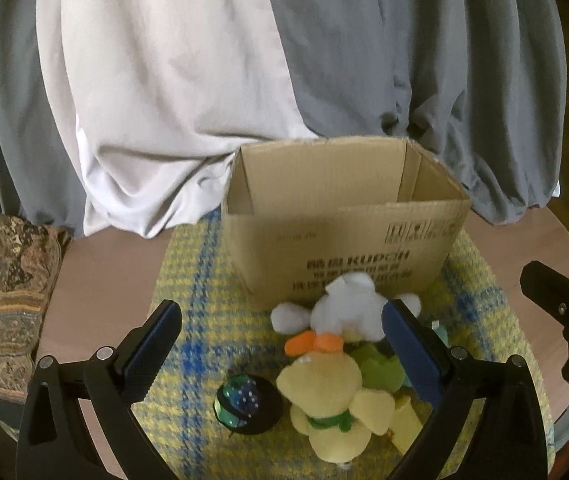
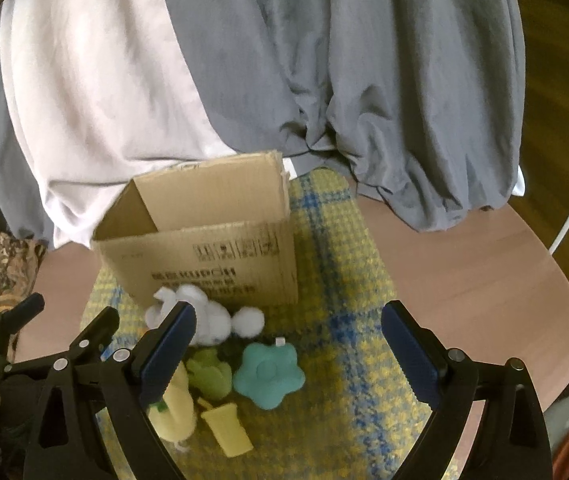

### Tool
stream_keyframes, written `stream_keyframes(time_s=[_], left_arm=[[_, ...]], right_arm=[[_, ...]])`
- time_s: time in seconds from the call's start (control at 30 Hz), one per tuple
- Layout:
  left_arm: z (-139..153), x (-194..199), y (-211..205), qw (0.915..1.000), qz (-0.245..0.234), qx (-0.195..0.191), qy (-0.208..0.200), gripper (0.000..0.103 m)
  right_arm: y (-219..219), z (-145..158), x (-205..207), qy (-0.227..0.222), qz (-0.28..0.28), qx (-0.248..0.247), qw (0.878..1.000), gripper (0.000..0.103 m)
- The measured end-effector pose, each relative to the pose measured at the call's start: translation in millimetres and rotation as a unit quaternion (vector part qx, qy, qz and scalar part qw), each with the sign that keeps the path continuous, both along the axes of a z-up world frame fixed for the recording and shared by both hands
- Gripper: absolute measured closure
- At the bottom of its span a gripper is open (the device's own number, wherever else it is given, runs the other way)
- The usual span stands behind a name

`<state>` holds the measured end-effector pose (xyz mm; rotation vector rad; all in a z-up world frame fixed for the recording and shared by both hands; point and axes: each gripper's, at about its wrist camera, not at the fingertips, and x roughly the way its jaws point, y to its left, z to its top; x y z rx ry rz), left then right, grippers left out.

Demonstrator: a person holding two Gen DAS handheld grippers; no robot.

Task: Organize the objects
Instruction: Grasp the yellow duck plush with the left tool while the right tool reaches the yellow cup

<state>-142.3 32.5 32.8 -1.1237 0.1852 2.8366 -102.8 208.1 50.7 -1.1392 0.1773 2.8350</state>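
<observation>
The left gripper [image 1: 282, 344] hangs wide open above a dark ball [image 1: 240, 402] and yellow duck [image 1: 330, 396]. The cardboard box [image 1: 344, 220] stands behind the toys on the mat [image 2: 336, 280]. The right gripper [image 2: 288, 348], also open, hovers over a teal flower [image 2: 269, 376].

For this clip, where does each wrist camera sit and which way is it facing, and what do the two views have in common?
Left wrist: on the left gripper, looking forward and down at the yellow duck plush before the cardboard box; its own open fingers show, and the right gripper at the right edge.
Right wrist: on the right gripper, facing the teal flower toy from further right; its open fingers frame it.
Shared: the box, the white plush, the checked mat and the curtains.
</observation>
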Motion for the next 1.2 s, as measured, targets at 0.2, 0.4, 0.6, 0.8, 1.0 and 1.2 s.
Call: stream_keyframes(time_s=[0.2,0.4,0.6,0.8,1.0,1.2], left_arm=[[-17.3,5.9,-0.9,0.9999,-0.005,0.004,-0.015,0.001],[-34.5,9.1,0.6,0.9995,-0.009,0.007,-0.029,0.001],[-50.2,9.9,5.5,0.9991,-0.015,0.003,-0.040,0.001],[-64.1,7.6,9.8,0.9986,-0.016,0.002,-0.051,0.001],[-80.9,4.4,15.5,0.9975,-0.022,0.004,-0.067,0.008],[-96.2,0.3,21.3,0.9954,-0.032,0.016,-0.089,0.031]], right_arm=[[-1.2,-14.2,9.3,-0.010,-0.001,0.002,1.000,0.009],[0.7,-28.9,14.0,-0.022,-0.005,0.003,1.000,0.009],[2.2,-42.7,15.2,-0.035,-0.008,0.004,0.999,0.009],[4.2,-52.7,16.1,-0.041,-0.013,0.010,0.999,0.009],[9.5,-65.6,16.1,-0.053,-0.018,0.007,0.998,0.009],[11.5,-73.0,15.2,-0.060,-0.019,0.009,0.998,0.009]])
